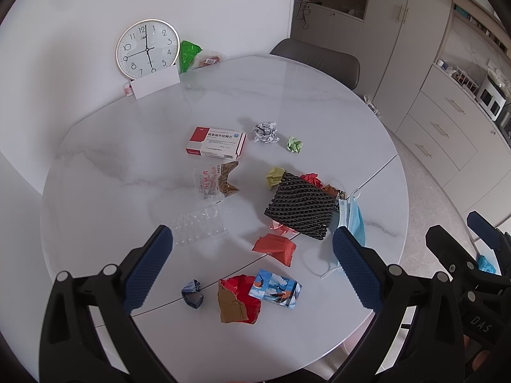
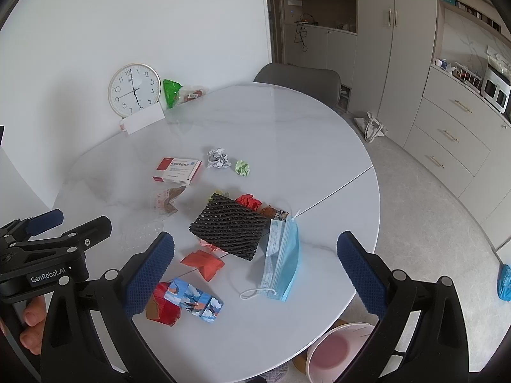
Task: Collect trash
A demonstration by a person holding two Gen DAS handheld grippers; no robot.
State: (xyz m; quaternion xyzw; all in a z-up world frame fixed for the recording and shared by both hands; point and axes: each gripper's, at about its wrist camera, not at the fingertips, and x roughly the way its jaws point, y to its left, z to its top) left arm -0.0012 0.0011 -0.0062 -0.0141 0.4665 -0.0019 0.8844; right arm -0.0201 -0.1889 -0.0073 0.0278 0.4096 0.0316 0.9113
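We hover both grippers over the table (image 1: 287, 102), left gripper (image 1: 252, 265) and right gripper (image 2: 255, 265) each with fingers wide apart, holding nothing. Trash lies scattered below: a black mesh pad (image 2: 228, 229) in the middle, a blue mask (image 2: 282, 261) touching its right edge, a pill box (image 1: 215, 142) farther back, a red paper (image 1: 274, 247) nearer us.

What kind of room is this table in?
Probably a home dining area beside a kitchen: a round marble-look table with a chair, built-in cabinets, and a countertop oven.
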